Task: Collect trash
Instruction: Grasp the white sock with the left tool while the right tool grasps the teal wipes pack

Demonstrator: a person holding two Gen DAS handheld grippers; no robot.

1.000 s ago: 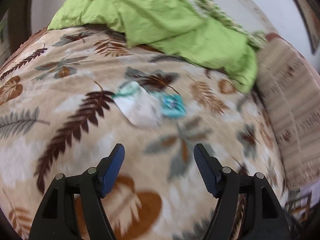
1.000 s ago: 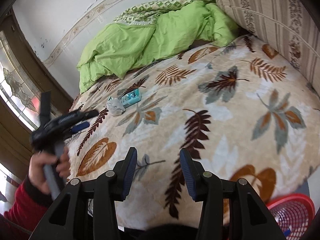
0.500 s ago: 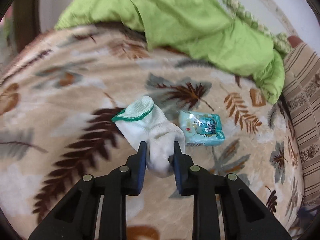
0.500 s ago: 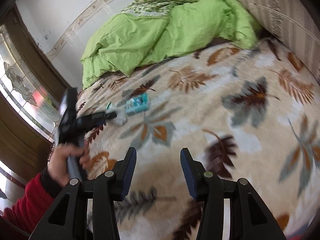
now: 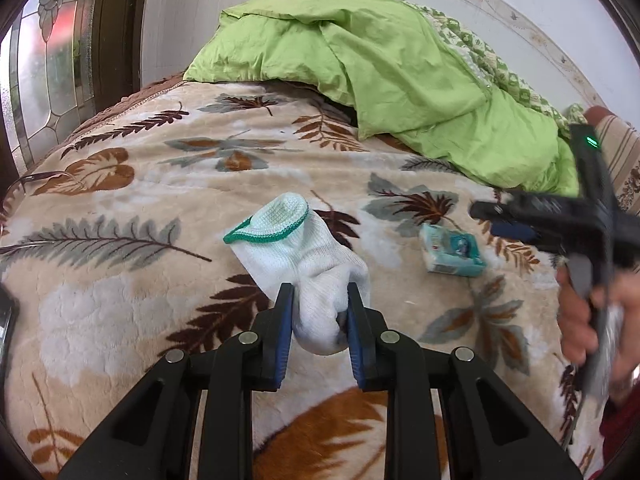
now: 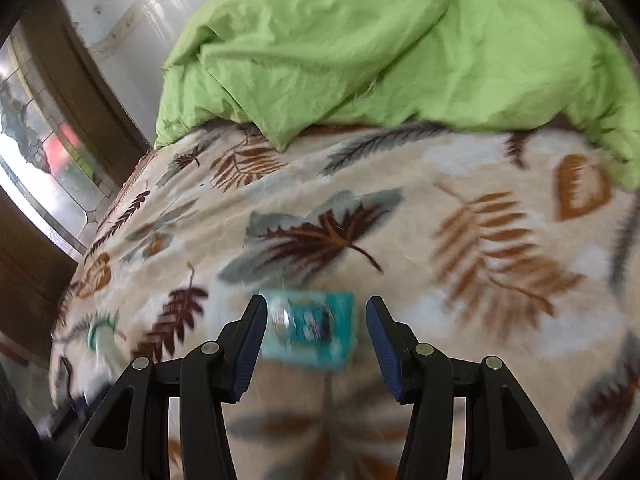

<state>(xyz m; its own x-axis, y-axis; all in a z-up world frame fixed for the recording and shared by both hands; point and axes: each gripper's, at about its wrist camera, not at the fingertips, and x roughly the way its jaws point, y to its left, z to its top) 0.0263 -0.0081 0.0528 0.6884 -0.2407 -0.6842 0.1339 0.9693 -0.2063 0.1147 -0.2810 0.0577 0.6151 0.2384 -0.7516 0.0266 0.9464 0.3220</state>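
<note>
A: Through the left wrist camera, the left gripper (image 5: 318, 304) has its fingers (image 5: 285, 312) clamped on the toe end of a white knit sock with a green cuff (image 5: 304, 256), lying on the leaf-patterned fleece bed blanket (image 5: 132, 264).

B: The right wrist camera is blurred. The right gripper (image 6: 316, 320) is opening, with a small teal plastic packet (image 6: 310, 328) between its fingers, untouched. It lies right of the sock.

A: Only the left view shows the person's hand (image 5: 580, 320).

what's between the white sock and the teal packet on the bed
Nothing but bare leaf-print blanket. The left wrist view shows the white sock and the teal packet lying apart, with only blanket between them.
</note>
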